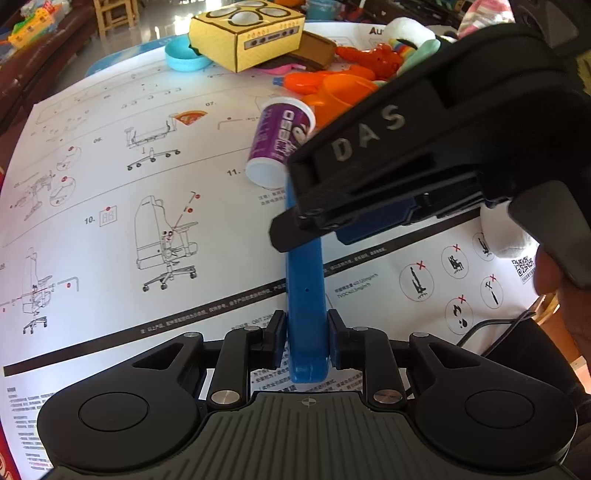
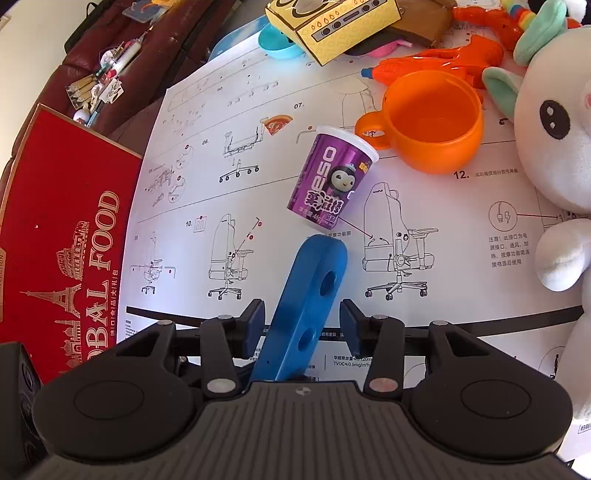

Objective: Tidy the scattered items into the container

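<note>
A flat blue plastic bar [image 1: 306, 280] with two round holes [image 2: 317, 266] is held up over a paper instruction sheet [image 1: 147, 110]. My left gripper [image 1: 306, 332] is shut on its near end, both pads pressed to its sides. My right gripper [image 2: 303, 321] straddles the same bar but stands open, with a gap on each side. In the left wrist view the right gripper [image 1: 321, 236] reaches in from the right across the bar's far end. A purple snack cup [image 2: 332, 177] lies on its side just beyond the bar.
An orange cup [image 2: 432, 125], orange toy gun [image 2: 461, 59], white plush [image 2: 554, 147], yellow cardboard box [image 1: 247, 33] and cyan dish [image 1: 184, 55] crowd the far side. A flat red box printed "GLOBAL FOOD" [image 2: 66, 221] lies at the left, by a brown sofa [image 2: 110, 44].
</note>
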